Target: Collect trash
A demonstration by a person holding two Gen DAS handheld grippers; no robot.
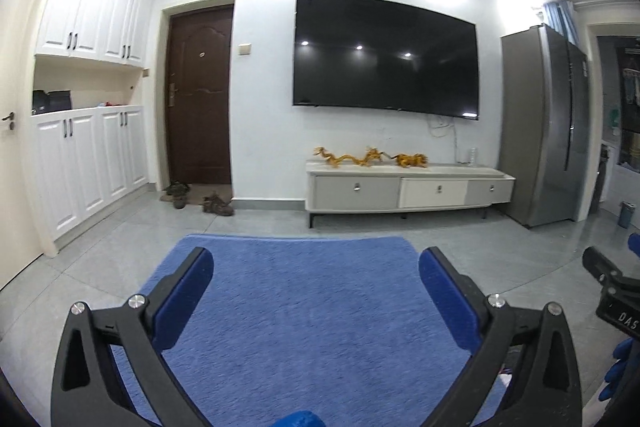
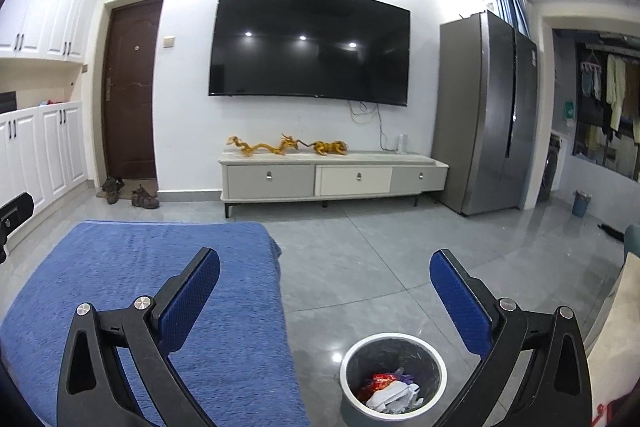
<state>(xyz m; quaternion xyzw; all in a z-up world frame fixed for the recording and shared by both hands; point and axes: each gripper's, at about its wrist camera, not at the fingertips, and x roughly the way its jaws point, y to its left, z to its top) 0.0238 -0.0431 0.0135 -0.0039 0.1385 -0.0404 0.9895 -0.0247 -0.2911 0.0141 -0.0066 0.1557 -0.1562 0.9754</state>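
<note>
A round bin (image 2: 350, 359) with a white rim stands on the grey floor, low in the right wrist view. It holds crumpled white paper and a red wrapper (image 2: 390, 389). My right gripper (image 2: 326, 277) is open and empty, held above the floor with the bin below and between its blue-padded fingers. My left gripper (image 1: 316, 273) is open and empty above a blue cloth-covered surface (image 1: 296, 307). The right gripper's body shows at the right edge of the left wrist view (image 1: 612, 291).
A wall TV (image 1: 384, 55) hangs above a low white cabinet (image 1: 408, 187) with gold dragon figures. A grey fridge (image 2: 488, 115) stands at the right, a brown door (image 2: 132, 87) and shoes at the left. A small blue bin (image 2: 581, 203) stands far right.
</note>
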